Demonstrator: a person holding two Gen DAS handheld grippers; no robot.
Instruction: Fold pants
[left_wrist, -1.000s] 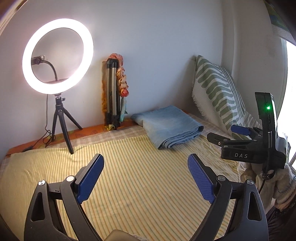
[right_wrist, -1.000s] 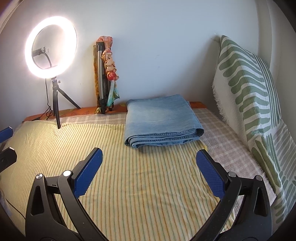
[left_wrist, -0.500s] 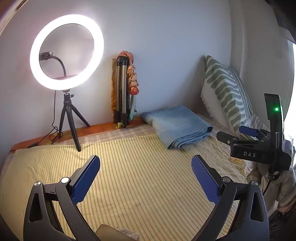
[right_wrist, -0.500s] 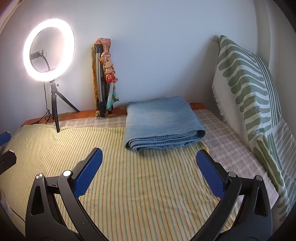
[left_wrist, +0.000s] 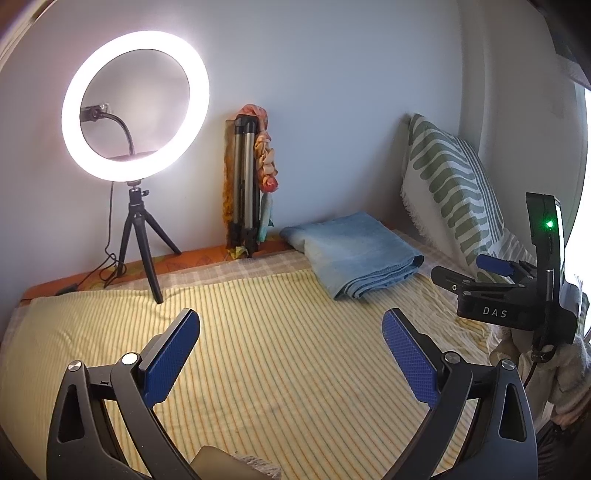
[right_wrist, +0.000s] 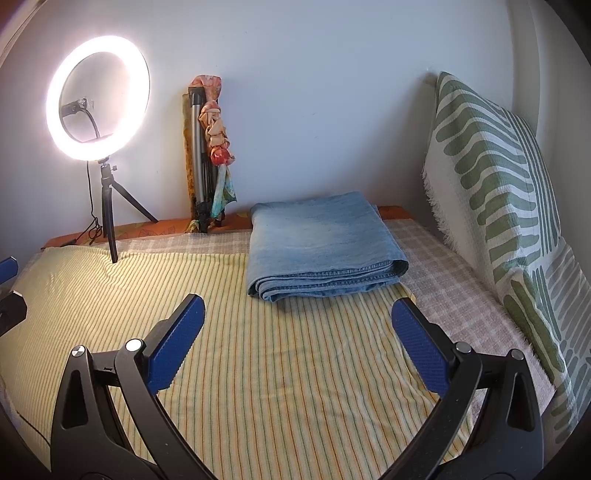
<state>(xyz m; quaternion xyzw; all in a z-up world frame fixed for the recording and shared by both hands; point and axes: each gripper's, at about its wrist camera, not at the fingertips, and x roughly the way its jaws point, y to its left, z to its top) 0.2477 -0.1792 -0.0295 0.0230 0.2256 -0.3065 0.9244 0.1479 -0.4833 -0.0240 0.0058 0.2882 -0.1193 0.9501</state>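
Light blue denim pants (right_wrist: 321, 243) lie folded in a flat stack at the back of the bed, near the wall; the left wrist view has the pants (left_wrist: 354, 258) at the right rear. My right gripper (right_wrist: 297, 306) hovers open over the yellow striped sheet (right_wrist: 288, 369), short of the pants, nothing between its blue pads. My left gripper (left_wrist: 291, 321) is open too, above the sheet (left_wrist: 280, 354) and left of the pants. The right gripper's black body shows at the right edge of the left wrist view. Neither gripper touches the pants.
A lit ring light (left_wrist: 135, 107) on a small tripod stands at the back left, its cable trailing along the wall. A folded tripod (right_wrist: 199, 158) with cloth on it leans on the wall. A green-patterned pillow (right_wrist: 495, 206) stands at the right.
The left gripper has swung left and tilted up, so the ring light and pants have slid right in its view. The right gripper has drifted slightly; the pants stay put.
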